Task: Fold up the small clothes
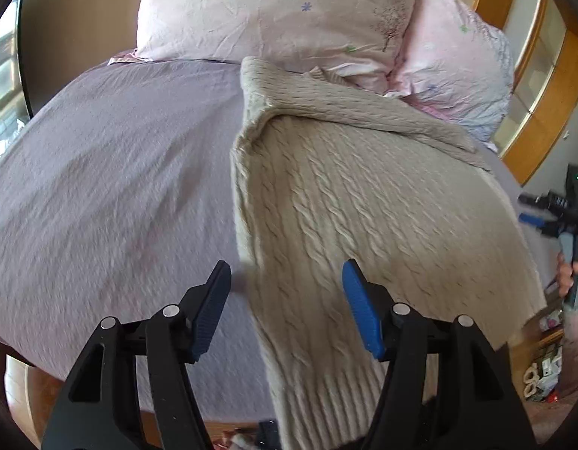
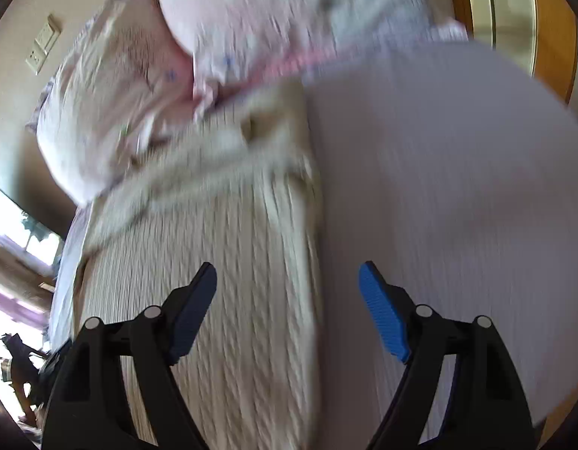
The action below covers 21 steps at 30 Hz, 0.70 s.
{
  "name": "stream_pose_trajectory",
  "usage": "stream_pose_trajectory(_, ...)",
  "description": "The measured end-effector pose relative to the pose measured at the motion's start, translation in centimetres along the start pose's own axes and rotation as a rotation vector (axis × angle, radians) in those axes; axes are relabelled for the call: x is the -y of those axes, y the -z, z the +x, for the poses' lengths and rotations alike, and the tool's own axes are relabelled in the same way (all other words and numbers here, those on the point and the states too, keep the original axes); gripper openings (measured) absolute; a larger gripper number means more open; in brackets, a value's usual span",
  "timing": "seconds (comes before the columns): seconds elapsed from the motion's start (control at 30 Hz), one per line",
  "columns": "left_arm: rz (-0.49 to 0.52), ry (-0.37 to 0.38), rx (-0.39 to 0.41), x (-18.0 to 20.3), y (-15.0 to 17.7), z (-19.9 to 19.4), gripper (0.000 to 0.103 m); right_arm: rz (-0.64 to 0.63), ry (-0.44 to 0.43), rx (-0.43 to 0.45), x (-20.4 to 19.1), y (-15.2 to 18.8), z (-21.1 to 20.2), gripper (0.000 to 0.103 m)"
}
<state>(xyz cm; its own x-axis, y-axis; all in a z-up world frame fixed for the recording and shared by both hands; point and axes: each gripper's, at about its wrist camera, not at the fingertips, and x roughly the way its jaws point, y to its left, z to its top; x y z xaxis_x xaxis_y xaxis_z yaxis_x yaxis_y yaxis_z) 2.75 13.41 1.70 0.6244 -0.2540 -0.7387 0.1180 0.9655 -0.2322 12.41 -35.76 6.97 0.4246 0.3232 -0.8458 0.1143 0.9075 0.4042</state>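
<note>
Both grippers, left (image 1: 287,302) and right (image 2: 287,305), hover spread and empty over the sweater (image 1: 364,206) (cable-knit, beige) reaching the bed's (image 1: 101,172) near edge.

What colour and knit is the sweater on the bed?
Beige cable-knit sweater; clearest in the left wrist view.

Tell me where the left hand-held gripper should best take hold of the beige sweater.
Probably the ribbed hem of the sweater, hanging off the near edge of the bed. Come from the near side: that free end sits just past the open left hand-held gripper, while the far end is folded over.
</note>
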Motion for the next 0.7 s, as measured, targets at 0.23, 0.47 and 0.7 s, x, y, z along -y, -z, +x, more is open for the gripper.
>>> stream_pose_trajectory(0.23, 0.007, 0.087, 0.012, 1.4, 3.4, -2.2, 0.034, -0.056, -0.305, -0.1, 1.1, 8.9, -2.8, 0.041)
stream_pose_trajectory(0.47, -0.077, 0.194, 0.021, 0.3, 2.7, -3.0, 0.01, -0.001, -0.475, 0.032, 2.5, 9.7, -6.5, 0.007)
stream_pose_trajectory(0.7, -0.145, 0.214, 0.171, -1.8, -5.0, -4.3, 0.01, 0.056, -0.592, 0.217, 1.7, 3.2, -8.7, 0.007)
